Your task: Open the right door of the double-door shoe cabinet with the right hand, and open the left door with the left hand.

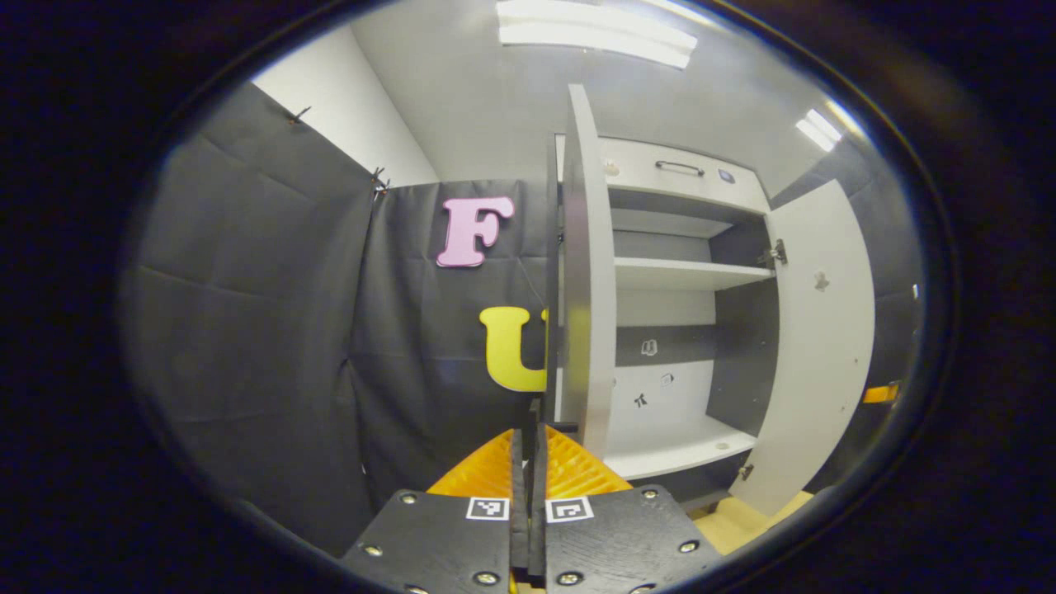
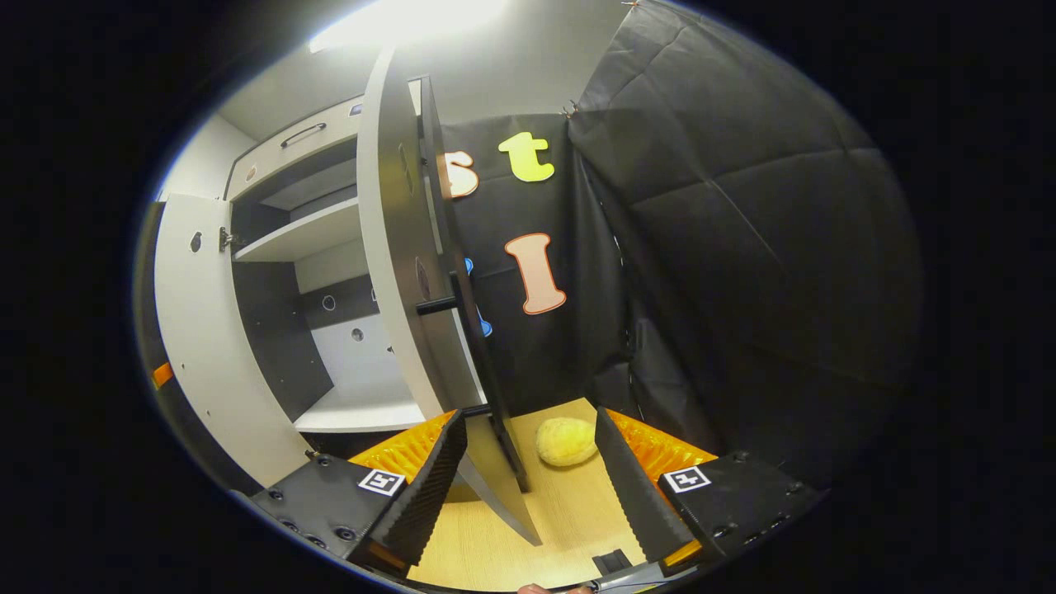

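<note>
Both doors of the shoe cabinet (image 1: pixel 685 330) stand open.

Left gripper view: the left gripper (image 1: pixel 528 462), bottom centre, has its fingers pressed together, apparently on the left door's (image 1: pixel 587 272) handle, though contact is hidden; right door (image 1: pixel 821 346) at right.
Right gripper view: the right gripper (image 2: pixel 528 462), fingers wide apart, straddles the right door's edge, low centre, holding nothing; a yellow lump (image 2: pixel 566 441) lies on the floor (image 2: pixel 569 511).
</note>
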### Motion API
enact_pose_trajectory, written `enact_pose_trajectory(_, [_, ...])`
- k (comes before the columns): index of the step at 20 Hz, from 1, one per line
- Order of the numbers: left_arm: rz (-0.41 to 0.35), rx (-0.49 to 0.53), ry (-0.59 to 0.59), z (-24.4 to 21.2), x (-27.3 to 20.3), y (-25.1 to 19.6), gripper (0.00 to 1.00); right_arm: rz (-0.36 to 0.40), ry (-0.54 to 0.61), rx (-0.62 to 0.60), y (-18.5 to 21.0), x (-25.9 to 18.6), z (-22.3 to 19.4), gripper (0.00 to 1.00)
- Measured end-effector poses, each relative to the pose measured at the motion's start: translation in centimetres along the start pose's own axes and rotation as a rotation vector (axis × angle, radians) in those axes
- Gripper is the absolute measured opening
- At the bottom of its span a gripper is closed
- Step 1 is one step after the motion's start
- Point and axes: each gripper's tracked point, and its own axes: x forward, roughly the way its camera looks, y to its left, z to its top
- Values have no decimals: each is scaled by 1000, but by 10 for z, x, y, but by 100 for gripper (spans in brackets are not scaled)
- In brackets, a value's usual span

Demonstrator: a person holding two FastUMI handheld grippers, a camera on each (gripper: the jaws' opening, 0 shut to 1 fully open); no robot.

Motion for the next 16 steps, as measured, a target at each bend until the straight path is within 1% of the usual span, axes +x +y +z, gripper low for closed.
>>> enact_pose_trajectory(1, [-3, 7, -10, 7, -6, -3, 0, 9, -6, 5, 3, 1, 3, 98])
enact_pose_trajectory(2, [-1, 27, -18, 13, -12, -5, 1, 20, -15, 10, 6, 1, 9, 93])
enact_pose_trajectory(3, [5, 54, -25, 17, -16, -9, 0, 31, -26, 13, 9, 0, 12, 98])
enact_pose_trajectory(4, [16, 72, -25, 21, -21, -12, 0, 42, -37, 12, 12, -1, 17, 98])
enact_pose_trajectory(5, [19, 75, -22, 19, -23, -18, 2, 52, -44, 7, 14, -3, 19, 98])
enact_pose_trajectory(6, [15, 70, -24, 17, -28, -24, 0, 60, -48, -2, 17, -4, 22, 98])
enact_pose_trajectory(7, [2, 66, -34, 15, -30, -32, 5, 64, -54, -13, 17, -6, 25, 98])
enact_pose_trajectory(9, [-9, 55, -29, 2, -43, -43, 27, 71, -78, -29, 20, -12, 34, 98])
enact_pose_trajectory(10, [19, 45, -30, -6, -46, -41, 28, 76, -91, -34, 22, -15, 38, 98])
enact_pose_trajectory(11, [44, 32, -39, -6, -53, -36, 44, 83, -103, -38, 25, -19, 41, 98])
enact_pose_trajectory(12, [55, 7, -45, -8, -55, -37, 60, 91, -115, -44, 28, -23, 44, 98])
enact_pose_trajectory(14, [50, -26, -55, -9, -60, -38, 92, 103, -138, -56, 34, -30, 49, 98])
enact_pose_trajectory(16, [60, -39, -73, -7, -59, -34, 93, 123, -158, -58, 42, -34, 52, 98])
